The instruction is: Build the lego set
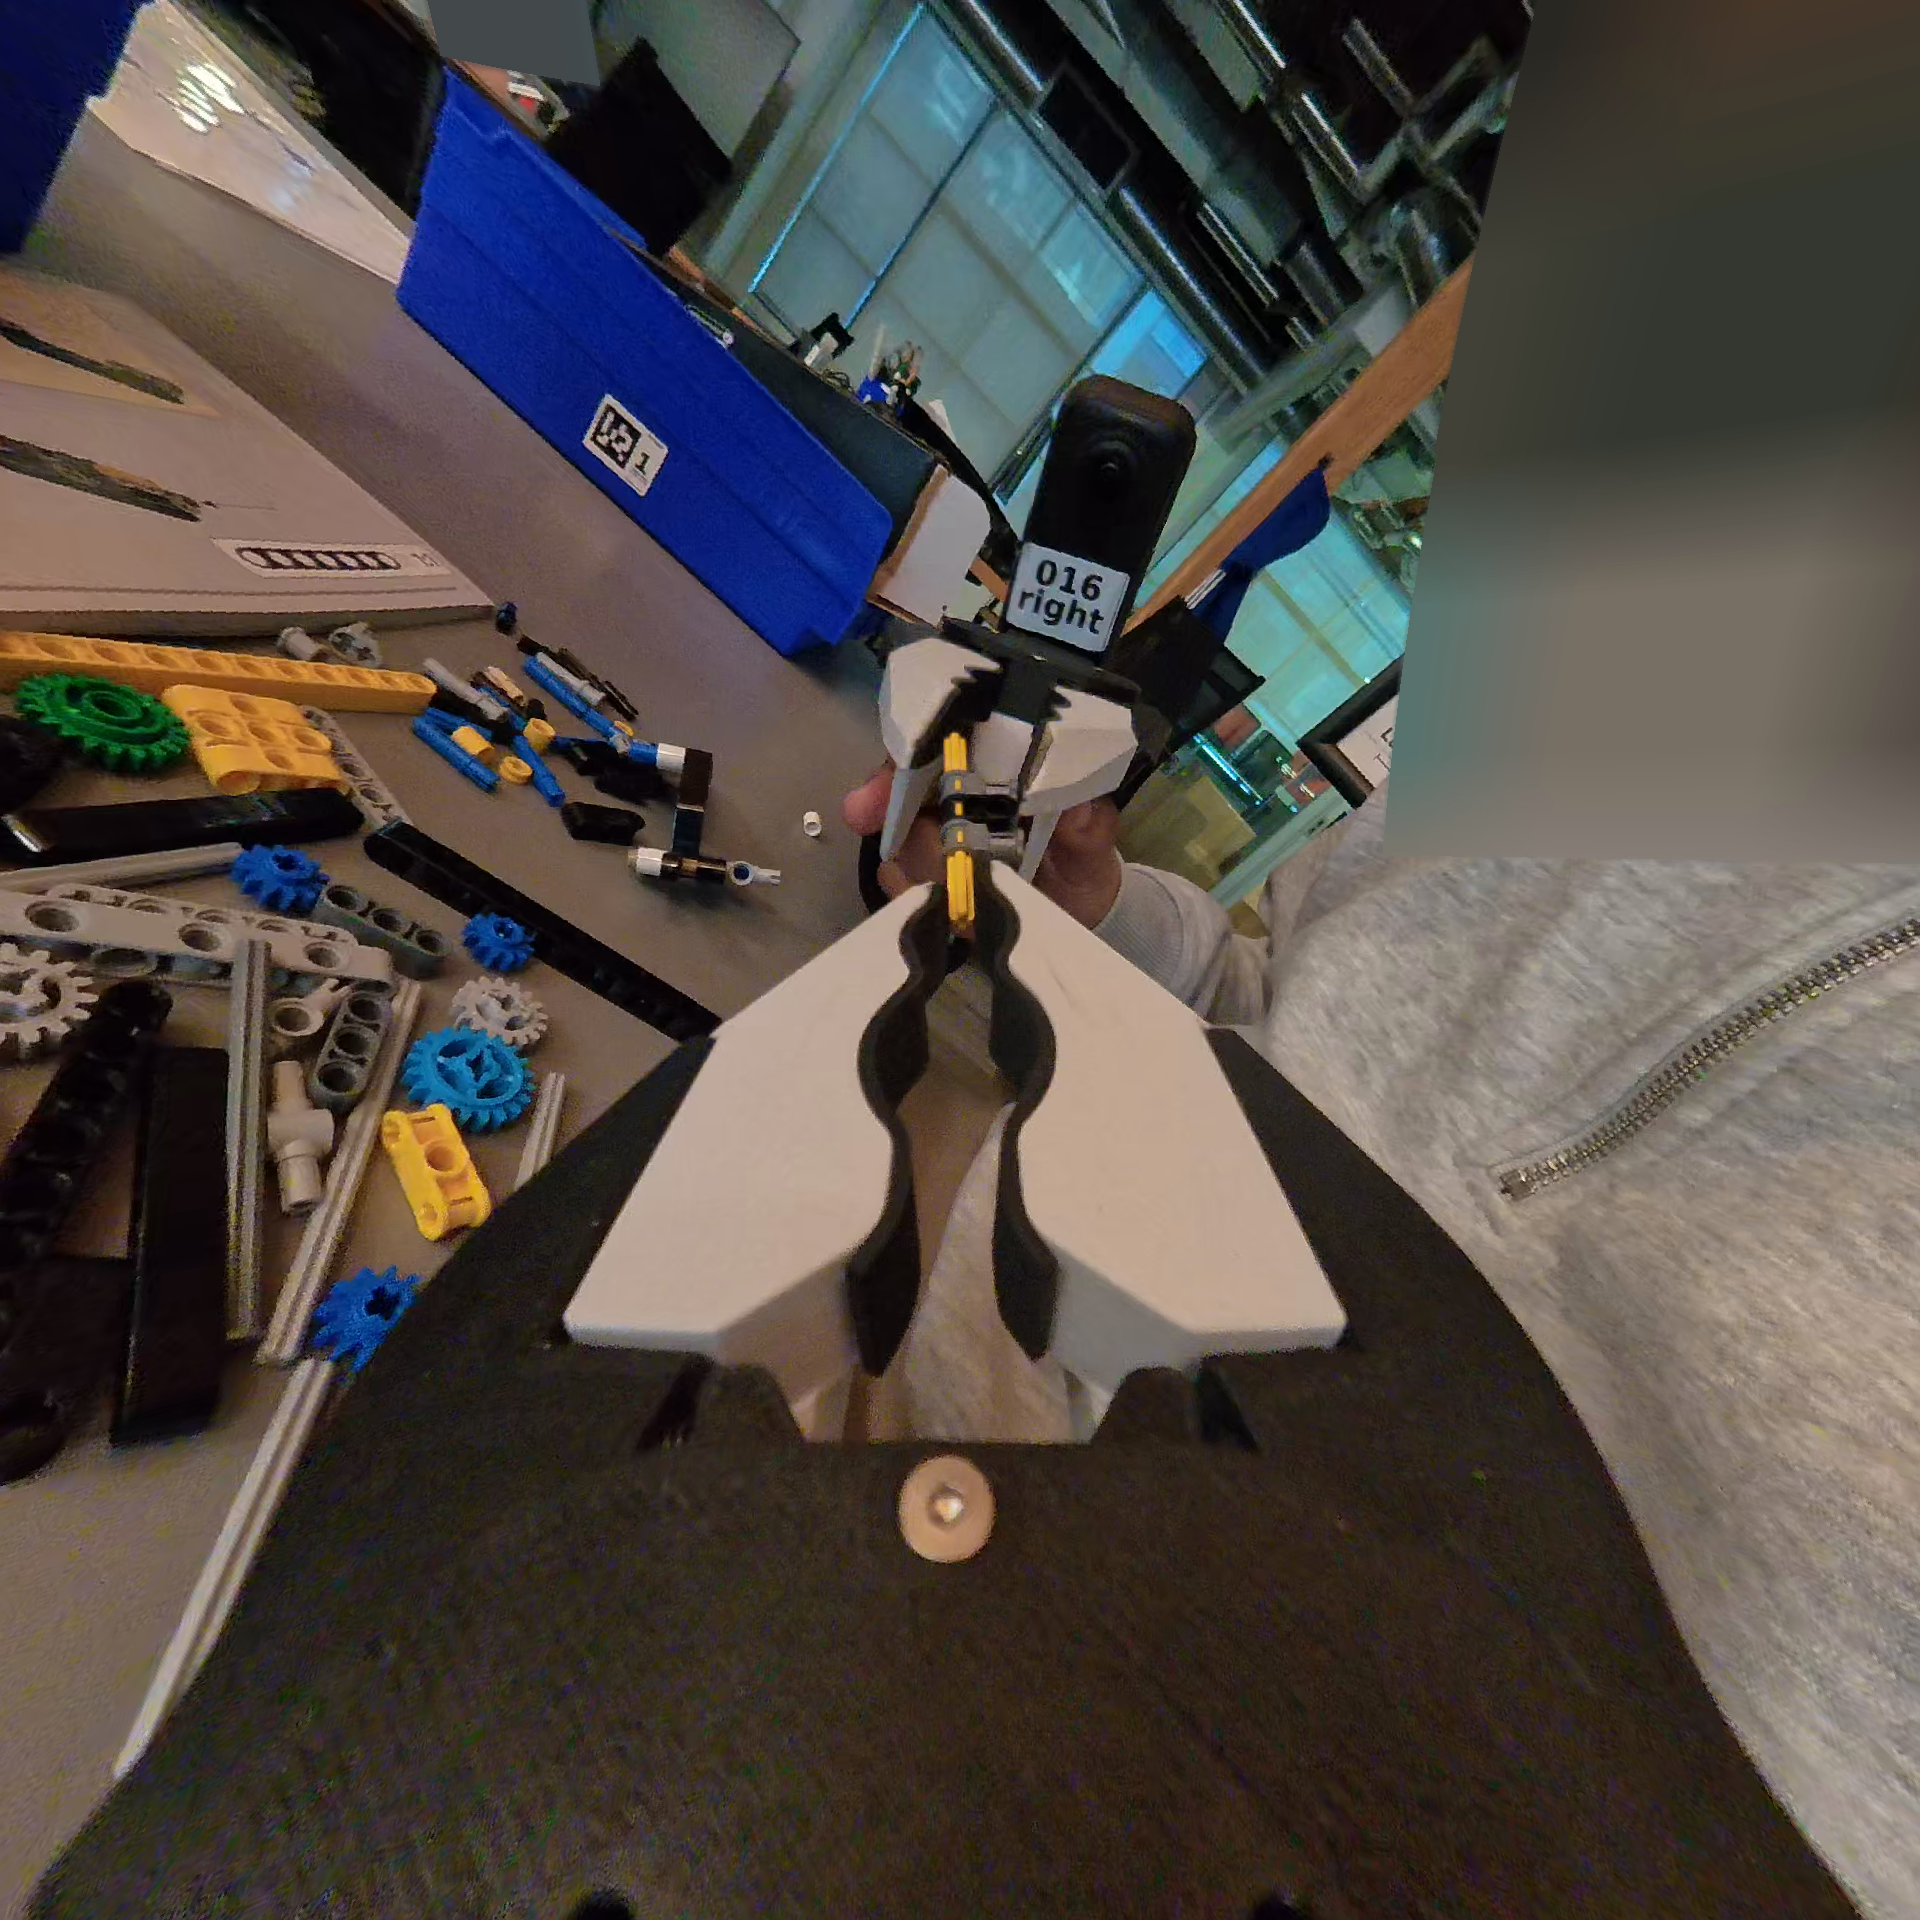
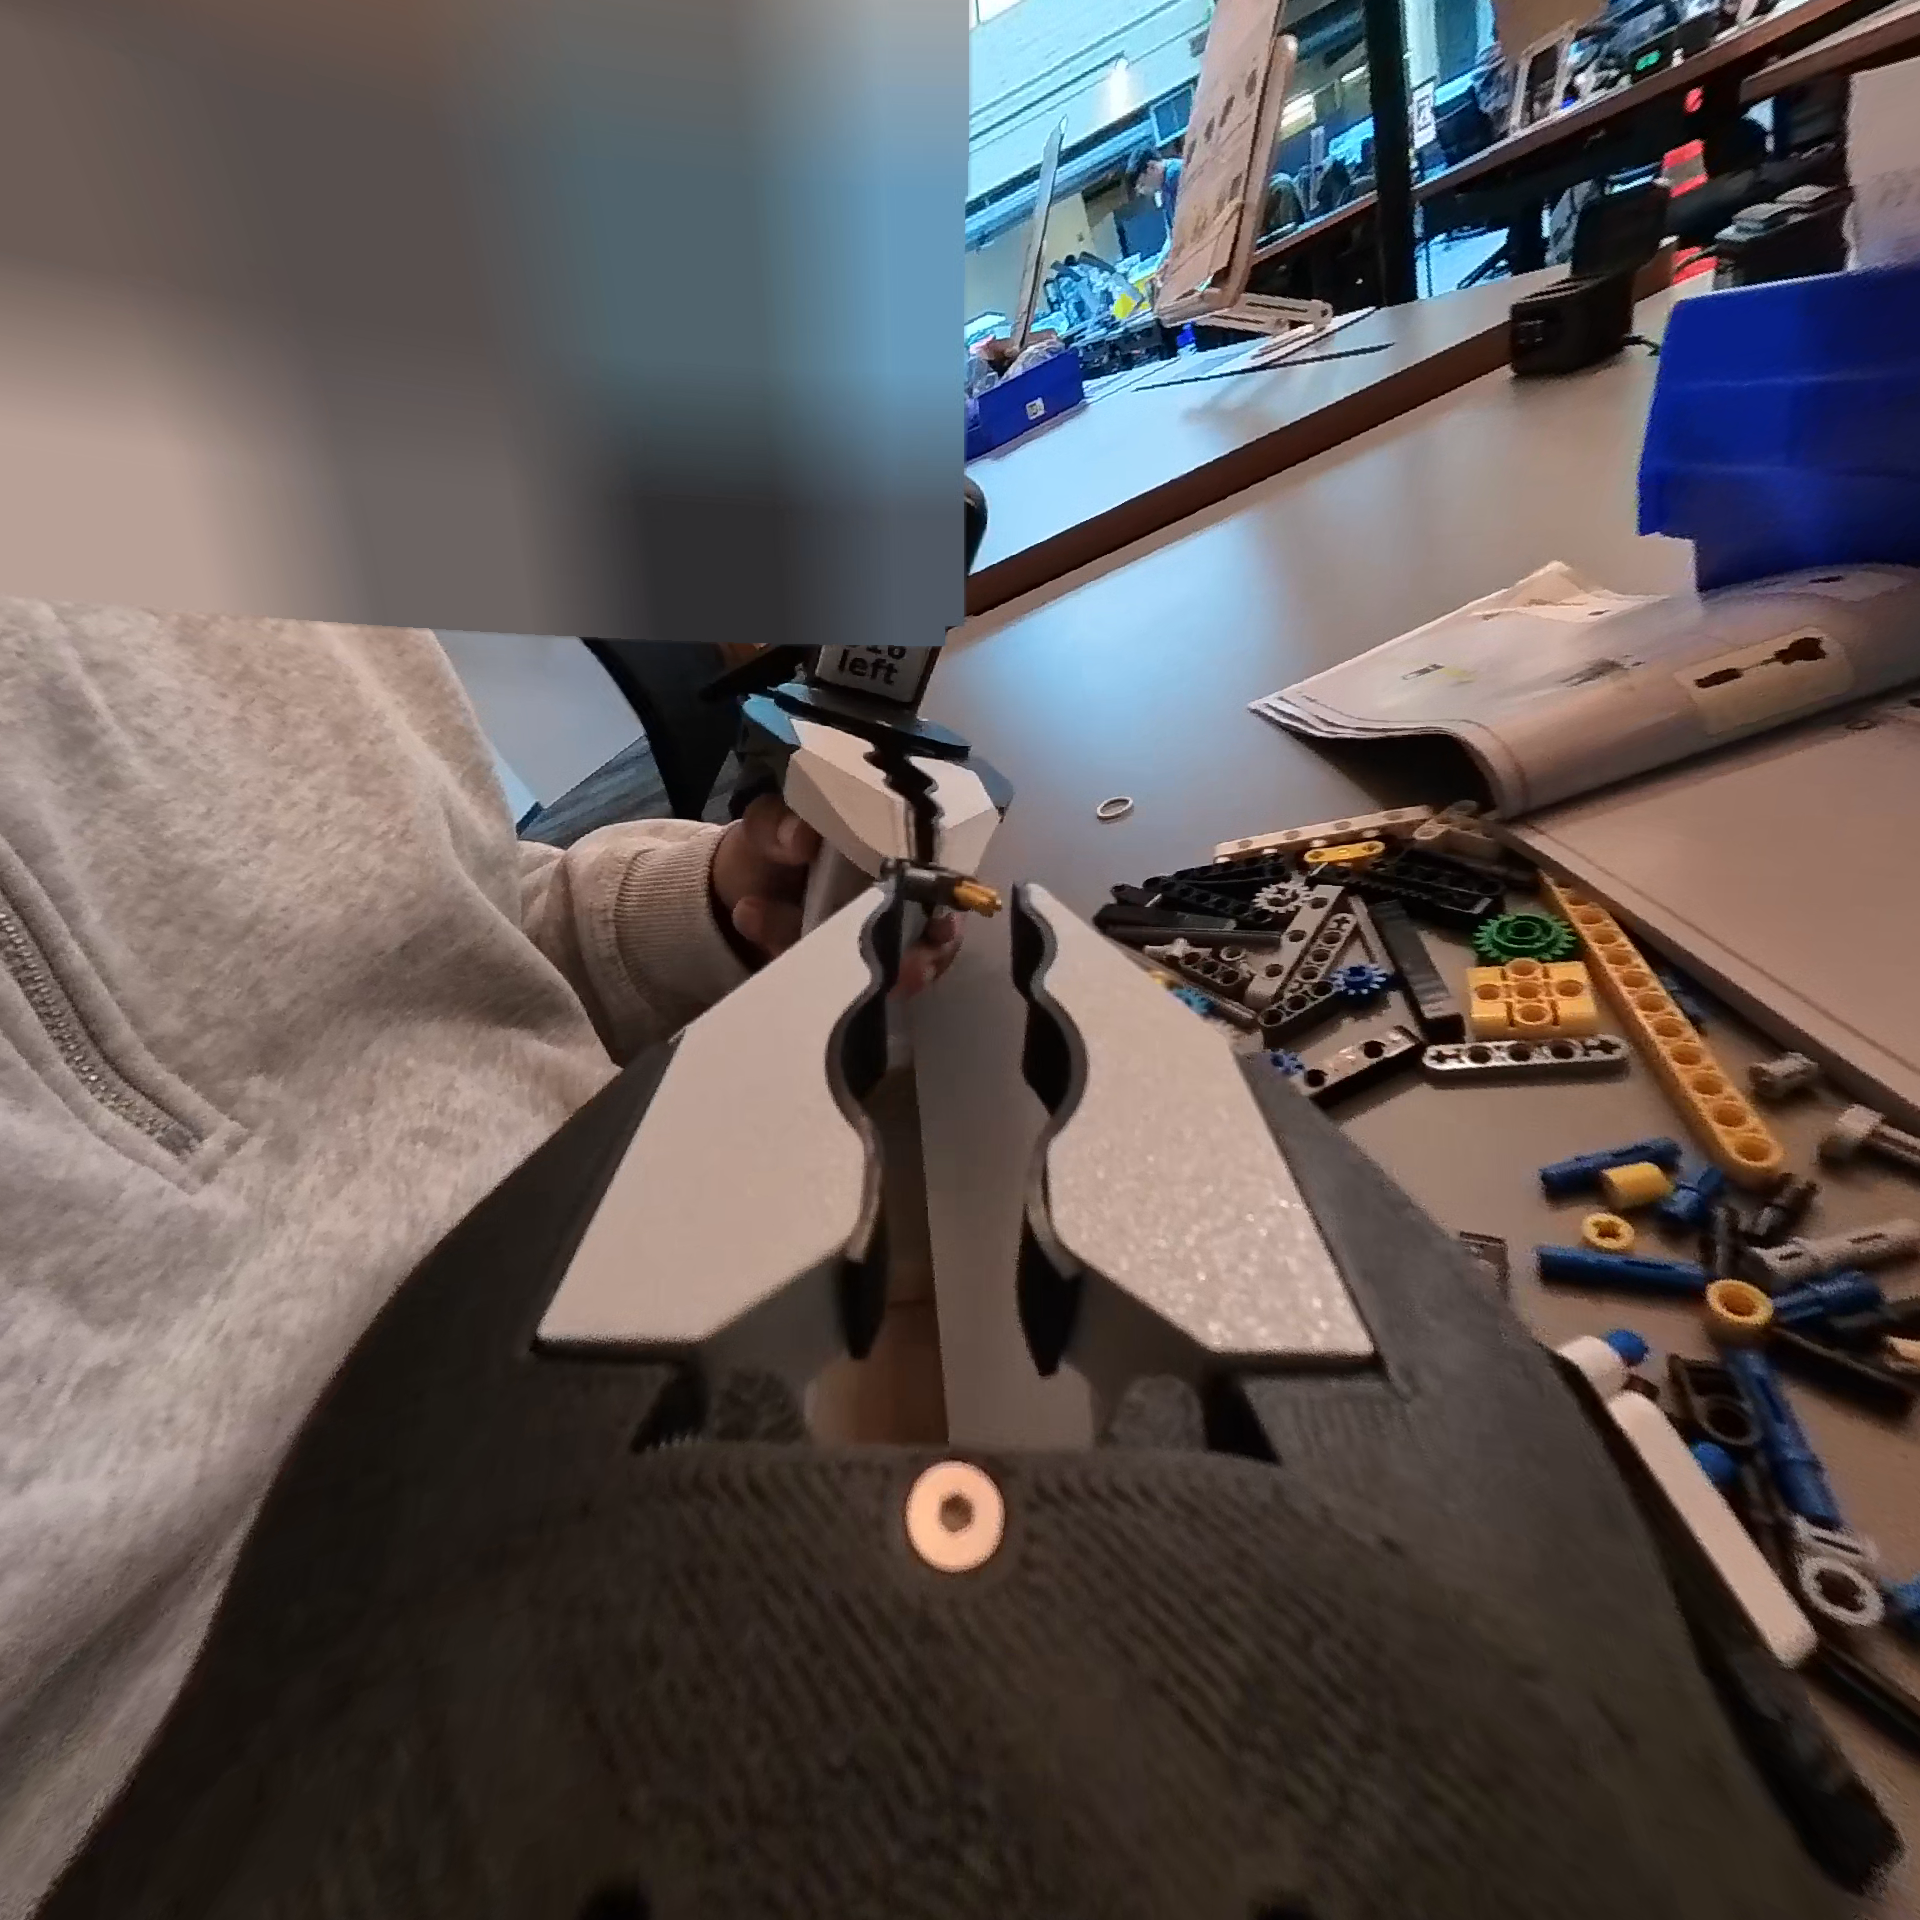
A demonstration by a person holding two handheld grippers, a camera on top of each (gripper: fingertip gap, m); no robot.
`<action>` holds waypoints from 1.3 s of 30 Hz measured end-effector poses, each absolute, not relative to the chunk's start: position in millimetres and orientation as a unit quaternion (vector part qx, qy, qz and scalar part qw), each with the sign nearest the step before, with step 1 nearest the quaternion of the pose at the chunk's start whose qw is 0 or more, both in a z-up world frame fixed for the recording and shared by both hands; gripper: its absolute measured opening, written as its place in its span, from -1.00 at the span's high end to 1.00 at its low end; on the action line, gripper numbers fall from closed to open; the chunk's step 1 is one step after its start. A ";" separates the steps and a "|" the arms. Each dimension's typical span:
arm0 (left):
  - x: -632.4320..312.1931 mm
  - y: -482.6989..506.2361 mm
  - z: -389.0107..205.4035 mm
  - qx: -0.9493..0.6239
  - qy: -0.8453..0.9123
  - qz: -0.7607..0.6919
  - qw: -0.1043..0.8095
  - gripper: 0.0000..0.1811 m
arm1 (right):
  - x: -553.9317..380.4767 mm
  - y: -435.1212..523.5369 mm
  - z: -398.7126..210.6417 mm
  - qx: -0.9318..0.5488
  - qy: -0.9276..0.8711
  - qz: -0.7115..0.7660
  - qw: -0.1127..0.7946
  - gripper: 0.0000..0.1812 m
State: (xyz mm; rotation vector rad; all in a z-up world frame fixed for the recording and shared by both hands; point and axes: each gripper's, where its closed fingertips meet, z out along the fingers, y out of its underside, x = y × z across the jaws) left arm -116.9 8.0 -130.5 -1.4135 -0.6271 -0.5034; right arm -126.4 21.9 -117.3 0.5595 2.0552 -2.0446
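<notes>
Above the near edge of the grey table (image 2: 1299, 540), the two grippers face each other tip to tip in front of a person in a light grey zip-up sweatshirt (image 1: 1621, 1195). The left gripper (image 1: 961, 904) has its jaws pinched together on the lower end of a yellow axle (image 1: 957, 831), which carries small grey connectors (image 1: 961, 781) threaded along it. In the right wrist view the same little assembly juts out sideways from the closed tips of the far gripper. The right gripper (image 2: 951, 904) has its jaws apart, with a clear gap between the fingertips and nothing between them; seen from the left wrist view, its fingers straddle the upper part of the axle without visibly clamping it. On the table beside the grippers lies a loose scatter of pieces: a long yellow beam (image 2: 1652, 1029), a green gear (image 2: 1522, 938), a yellow block with holes (image 2: 1527, 994), blue gears (image 1: 468, 1075), black beams (image 1: 530, 925) and blue pins (image 2: 1621, 1268). An open instruction booklet (image 2: 1558, 707) lies beyond the pieces, with a blue bin (image 1: 623, 416) behind it.
</notes>
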 end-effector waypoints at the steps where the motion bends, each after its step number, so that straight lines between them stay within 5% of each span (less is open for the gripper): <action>1: -116.3 8.2 -130.4 -0.632 -0.279 -0.225 0.687 0.96 | -124.6 21.5 -116.4 0.185 0.692 -0.691 0.098 0.82; 30: -118.2 9.8 -127.6 -0.626 -0.277 -0.206 0.700 0.94 | -127.9 24.0 -111.1 0.205 0.656 -0.710 0.154 0.97; 39: -114.6 6.8 -121.4 -0.596 -0.280 -0.261 0.706 0.66 | -119.9 24.6 -113.5 0.186 0.671 -0.699 0.163 0.97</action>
